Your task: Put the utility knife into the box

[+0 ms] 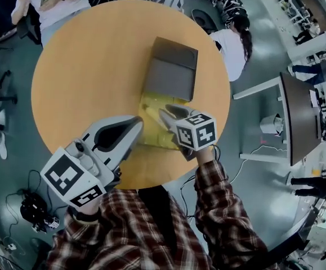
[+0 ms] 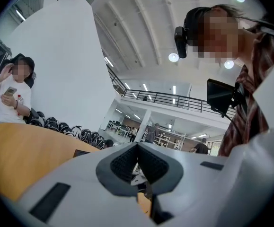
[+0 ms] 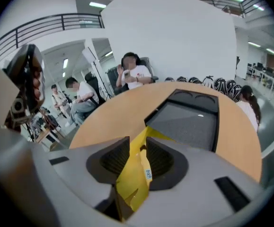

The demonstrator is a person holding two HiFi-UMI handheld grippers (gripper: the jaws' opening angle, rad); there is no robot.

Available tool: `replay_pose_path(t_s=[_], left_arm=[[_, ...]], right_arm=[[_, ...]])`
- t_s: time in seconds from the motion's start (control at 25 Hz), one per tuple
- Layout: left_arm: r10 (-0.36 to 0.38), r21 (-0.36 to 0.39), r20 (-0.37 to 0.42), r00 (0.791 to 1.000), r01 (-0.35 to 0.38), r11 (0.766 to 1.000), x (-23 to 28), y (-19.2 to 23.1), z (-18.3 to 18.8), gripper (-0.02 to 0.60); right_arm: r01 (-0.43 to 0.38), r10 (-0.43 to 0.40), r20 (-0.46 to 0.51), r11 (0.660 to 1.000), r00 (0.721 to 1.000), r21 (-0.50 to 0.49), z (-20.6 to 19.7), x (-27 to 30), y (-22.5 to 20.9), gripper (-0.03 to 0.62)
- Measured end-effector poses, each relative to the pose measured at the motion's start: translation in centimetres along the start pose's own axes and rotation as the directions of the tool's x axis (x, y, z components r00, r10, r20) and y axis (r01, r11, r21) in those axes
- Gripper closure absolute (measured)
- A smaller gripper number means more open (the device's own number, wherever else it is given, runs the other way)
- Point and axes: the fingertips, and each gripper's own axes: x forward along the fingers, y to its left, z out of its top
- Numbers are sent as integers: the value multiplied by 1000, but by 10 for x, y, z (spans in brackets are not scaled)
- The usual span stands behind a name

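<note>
A round wooden table [image 1: 84,66] carries an open dark box [image 1: 171,75] near its middle, a little toward the right edge. The box's lid part lies toward the far edge, and the half nearer the person is lined with flat grey foam that shows bare across its whole face. The utility knife [image 1: 151,107], seen as a flat yellow pack, sits outside the box, between it and the table's near edge, its far end just beside the box's near side. The right gripper [image 1: 164,116] has its tongs clamped on this yellow pack. In the right gripper view the yellow card stands pinched between the two dark pads, with a small blue label on it and the box beyond. The left gripper [image 1: 135,127] is just beside the pack on its left, over the near part of the table. Its tongs are pressed together at the tips, with nothing yellow between them.
</note>
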Motion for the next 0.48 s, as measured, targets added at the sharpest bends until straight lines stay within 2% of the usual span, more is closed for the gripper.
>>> replay_pose_path(t_s=[0.16, 0.28, 0.48], left_arm=[[-50, 28, -3, 999, 50, 998, 16, -23, 8, 571], [-91, 47, -9, 996, 91, 995, 30, -39, 12, 571], [-136, 65, -19, 991, 137, 988, 45, -62, 15, 571]], right_arm=[[31, -31, 198, 1000, 980, 2, 41, -61, 13, 536], [69, -63, 322, 998, 945, -6, 63, -108, 22, 575], [97, -88, 464, 995, 882, 3, 80, -170, 44, 580]])
